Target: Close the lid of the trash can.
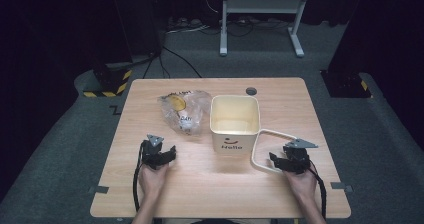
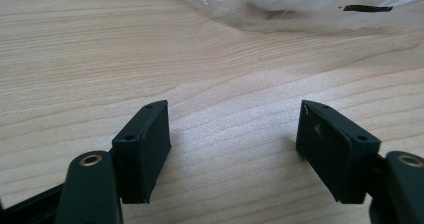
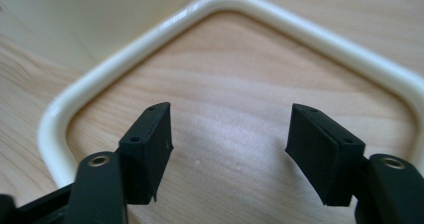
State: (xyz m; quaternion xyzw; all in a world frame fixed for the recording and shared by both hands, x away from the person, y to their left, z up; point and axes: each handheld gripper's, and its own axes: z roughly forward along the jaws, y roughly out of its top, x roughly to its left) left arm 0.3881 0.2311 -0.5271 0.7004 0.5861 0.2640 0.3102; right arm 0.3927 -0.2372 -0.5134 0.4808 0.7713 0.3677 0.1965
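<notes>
**Bucket handle lay flat before the right gripper**

While the cream bucket [image 1: 235, 123] stood upright near the middle of the wooden surface [image 1: 200, 184], its looped handle [image 1: 262, 146] lay folded down flat on the wood on the bucket's right, reaching toward the person. The right gripper [image 1: 278, 160] rested at the near end of that loop. In the right gripper view, the handle [image 3: 125, 46] curved around the space ahead of the jaws, which stood spread apart with bare wood between them and pinched nothing; the pads did not touch the handle. The bucket wall [image 3: 90, 14] filled the upper left corner of that view.

To the left of the bucket, just beside it, lay a crumpled clear plastic bag [image 1: 184, 110] with something yellow inside. The left gripper [image 1: 167, 154] rested on the surface nearer the person than the bag. In the left gripper view its jaws were likewise spread wide over bare wood, gripping nothing, with the edge of the bag [image 2: 300, 4] lying ahead of them, apart from the pads.
</notes>
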